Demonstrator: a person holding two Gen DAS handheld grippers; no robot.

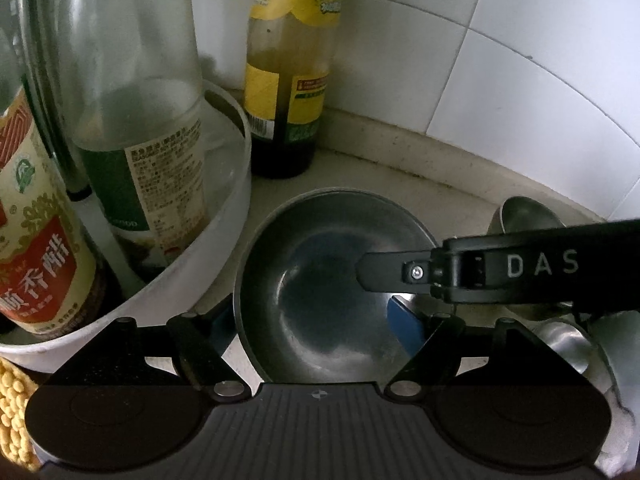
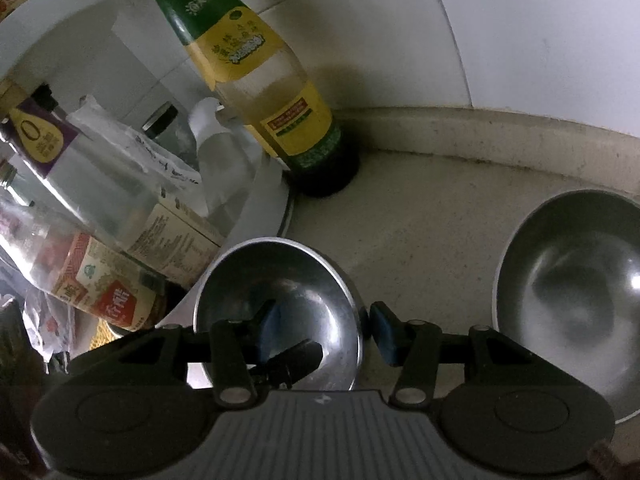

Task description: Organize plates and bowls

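Both sets of jaws stand spread apart over a dim kitchen counter corner, neither one clamped on anything. On the left wrist view, the left gripper (image 1: 316, 320) straddles the near side of a steel bowl (image 1: 320, 280) resting on the beige counter (image 1: 400, 168): one blue pad sits outside the bowl's left wall, the other inside its basin. The arm of the right gripper (image 1: 520, 266), lettered "DAS", reaches in from the right above that bowl's rim.

On the right wrist view, the right gripper (image 2: 324, 330) brackets the right rim of a smaller steel bowl (image 2: 280, 292), one blue-padded finger inside it and one just outside; whether the pads touch the metal cannot be told. A larger steel bowl (image 2: 572, 304) sits apart at the right edge.

A white tub (image 1: 192, 280) of condiment bottles stands beside the bowls, a red-labelled vinegar bottle (image 1: 36, 240) inside it. A yellow-labelled sauce bottle (image 2: 276, 92) stands upright against the white wall tiles (image 2: 520, 32).
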